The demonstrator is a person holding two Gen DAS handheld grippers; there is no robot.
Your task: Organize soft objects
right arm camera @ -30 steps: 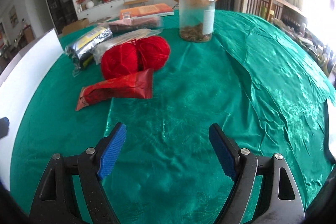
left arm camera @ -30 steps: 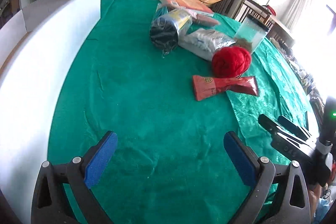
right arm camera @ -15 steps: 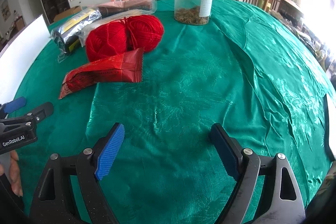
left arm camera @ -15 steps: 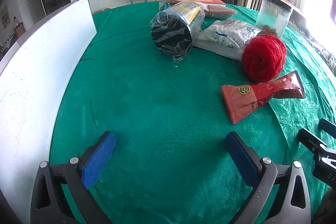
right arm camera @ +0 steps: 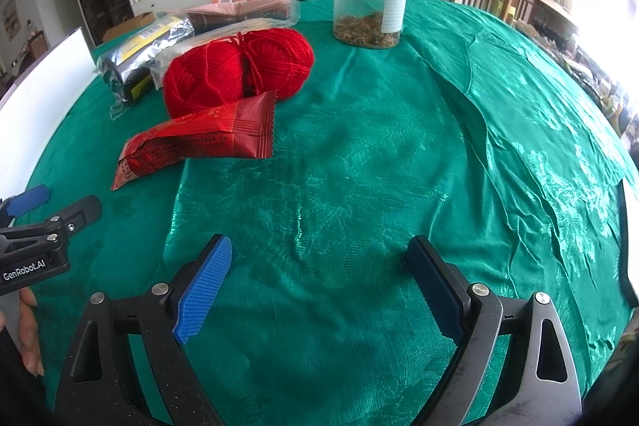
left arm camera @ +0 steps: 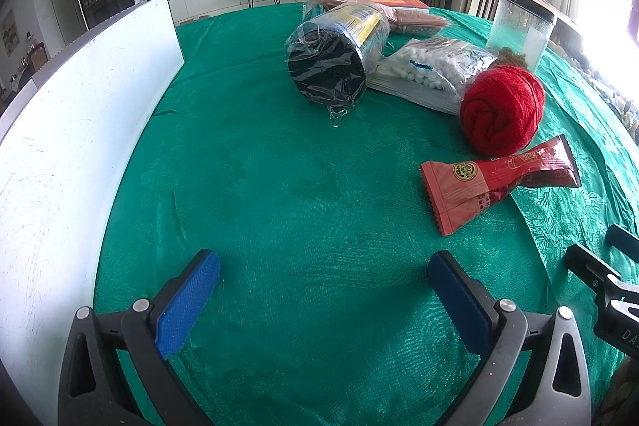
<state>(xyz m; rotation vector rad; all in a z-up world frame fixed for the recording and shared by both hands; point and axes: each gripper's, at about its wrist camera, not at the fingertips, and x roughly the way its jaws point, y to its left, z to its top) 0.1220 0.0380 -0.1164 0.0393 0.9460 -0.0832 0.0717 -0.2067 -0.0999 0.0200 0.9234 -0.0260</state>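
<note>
Nothing looks sorted yet: the flat red foil packet [right arm camera: 199, 142] touches the red yarn ball [right arm camera: 239, 68]. Both the left gripper [left arm camera: 323, 290] and right gripper [right arm camera: 319, 280] hover near it (jaws apart, empty), the right's having just been opening.

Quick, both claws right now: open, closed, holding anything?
Left claw: open, empty, over bare green tablecloth.
Right claw: open, empty, jaws have just been opening wider; red snack packet lies ahead, untouched.

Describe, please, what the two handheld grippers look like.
Both the left gripper and the right gripper have black angular frames with silver rivets and ribbed blue pads lining the jaws. White lettering, "GenRobot.AI", marks the left gripper's body in the right wrist view.
</note>
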